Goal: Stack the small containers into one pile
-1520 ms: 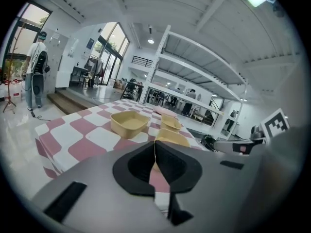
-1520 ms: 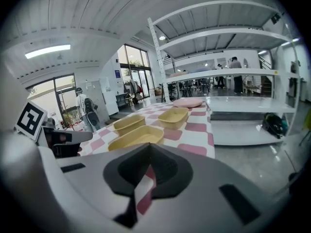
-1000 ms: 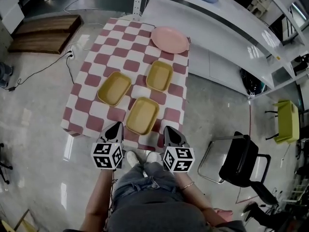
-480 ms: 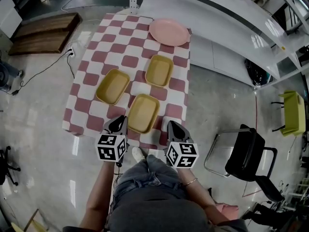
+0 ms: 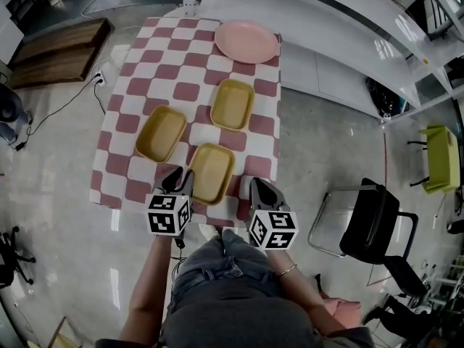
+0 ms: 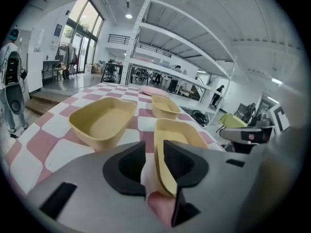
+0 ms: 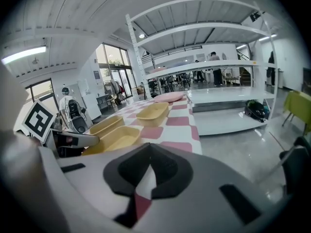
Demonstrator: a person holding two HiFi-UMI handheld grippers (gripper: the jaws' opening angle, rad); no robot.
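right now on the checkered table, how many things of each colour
yellow containers: 3
pink plate: 1
total: 4

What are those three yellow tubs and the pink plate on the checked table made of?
Yellow tubs: probably moulded plastic, matte, with thin even walls and rounded corners. Pink plate: smooth with a faint sheen; plastic or melamine likely, though glazed ceramic can't be excluded.
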